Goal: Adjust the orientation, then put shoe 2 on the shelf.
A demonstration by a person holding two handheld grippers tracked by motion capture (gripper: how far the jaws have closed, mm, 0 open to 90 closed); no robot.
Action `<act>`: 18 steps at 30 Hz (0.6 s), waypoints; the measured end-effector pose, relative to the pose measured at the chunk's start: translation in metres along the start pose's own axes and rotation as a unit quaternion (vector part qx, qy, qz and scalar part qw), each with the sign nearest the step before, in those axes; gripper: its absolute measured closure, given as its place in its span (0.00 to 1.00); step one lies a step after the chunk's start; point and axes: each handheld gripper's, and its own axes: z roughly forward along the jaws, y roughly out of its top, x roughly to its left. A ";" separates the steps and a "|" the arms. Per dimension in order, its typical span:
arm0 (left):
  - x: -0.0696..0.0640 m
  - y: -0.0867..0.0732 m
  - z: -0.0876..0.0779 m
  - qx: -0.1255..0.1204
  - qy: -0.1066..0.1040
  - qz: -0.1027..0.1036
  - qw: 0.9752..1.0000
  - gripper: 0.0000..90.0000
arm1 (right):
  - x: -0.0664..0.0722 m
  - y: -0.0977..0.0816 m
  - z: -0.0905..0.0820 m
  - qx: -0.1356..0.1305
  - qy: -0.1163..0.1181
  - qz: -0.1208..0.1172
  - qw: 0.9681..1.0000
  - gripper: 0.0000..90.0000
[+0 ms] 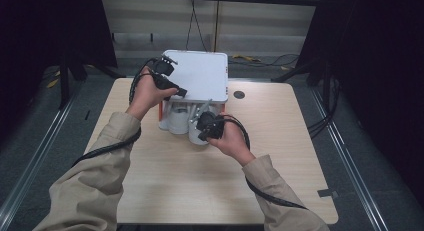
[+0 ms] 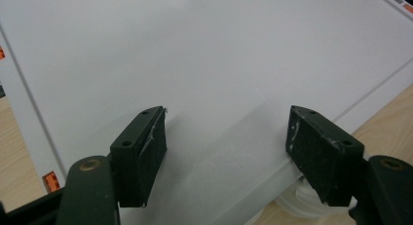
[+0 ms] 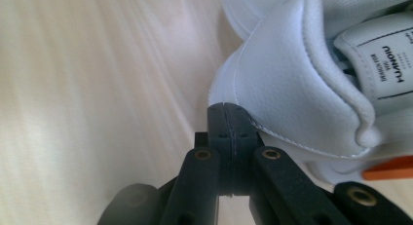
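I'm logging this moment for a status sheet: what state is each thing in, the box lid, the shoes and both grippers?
Box lid: raised, tilted up at the front over the shoes.
White shoes: still partly under the lid, heels toward the person.
Nearest shoe's heel: beside the right gripper's closed tips; contact cannot be told.
Left gripper: jaws open, spread over the lid.
Right gripper: jaws shut together, nothing visibly between them.
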 end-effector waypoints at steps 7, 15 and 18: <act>0.000 -0.001 0.001 -0.011 -0.004 -0.001 1.000 0.34 | -0.015 0.008 -0.001 0.006 -0.024 0.000 1.000 1.00; 0.001 -0.002 0.001 -0.012 -0.005 0.005 1.000 0.34 | -0.019 0.012 0.003 0.015 -0.043 0.002 0.999 1.00; 0.001 -0.003 0.001 -0.016 -0.005 0.004 1.000 0.34 | -0.023 0.011 0.004 0.010 -0.039 0.012 0.999 1.00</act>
